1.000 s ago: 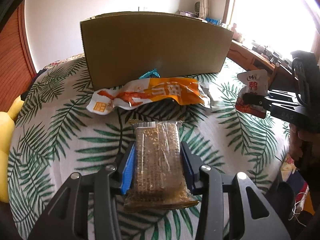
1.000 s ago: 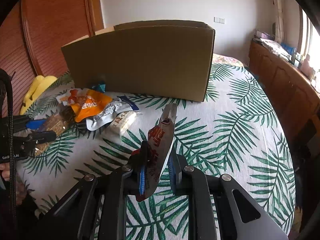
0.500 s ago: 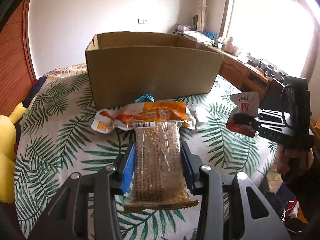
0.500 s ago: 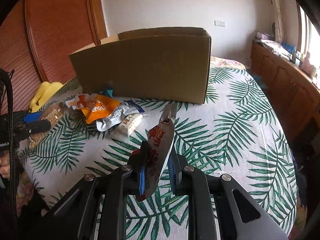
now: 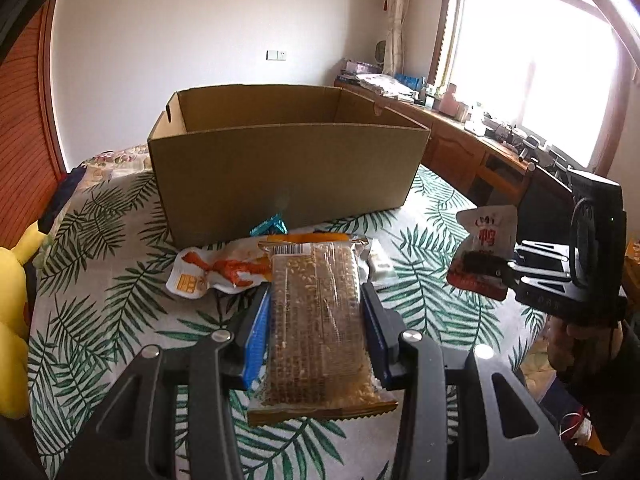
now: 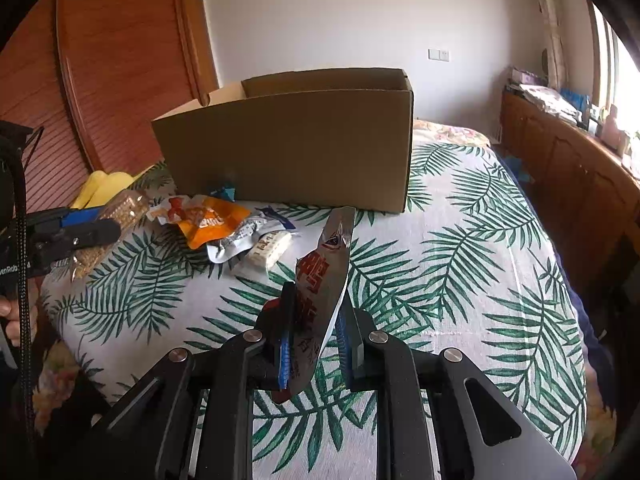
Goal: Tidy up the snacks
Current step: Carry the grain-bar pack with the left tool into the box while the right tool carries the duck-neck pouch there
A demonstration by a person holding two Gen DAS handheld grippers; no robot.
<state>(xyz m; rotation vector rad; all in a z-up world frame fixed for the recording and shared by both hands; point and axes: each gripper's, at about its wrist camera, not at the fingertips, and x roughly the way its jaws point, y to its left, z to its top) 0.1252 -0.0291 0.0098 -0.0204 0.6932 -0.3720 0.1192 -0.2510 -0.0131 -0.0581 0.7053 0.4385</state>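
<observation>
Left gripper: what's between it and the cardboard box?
In the left wrist view, between the left gripper and the cardboard box: an orange snack bag and a blue wrapper.

Brown cardboard box (image 5: 280,176) floor hidden behind its front wall. Small teal wrapper (image 5: 269,226) mostly tucked behind orange snack pouch (image 5: 224,268). Yellow plush toy (image 5: 12,320) cut by frame edge. Sideboard clutter (image 5: 460,108) unreadable.

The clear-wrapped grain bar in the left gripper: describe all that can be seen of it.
The grain bar is a flat brown slab of puffed grains in a clear wrapper, with a barcode strip at its far end and a crimped gold seal at the near end. The left gripper holds it flat by its long edges between blue-padded fingers, above the leaf-print cloth, its far end pointing at the cardboard box.
</observation>
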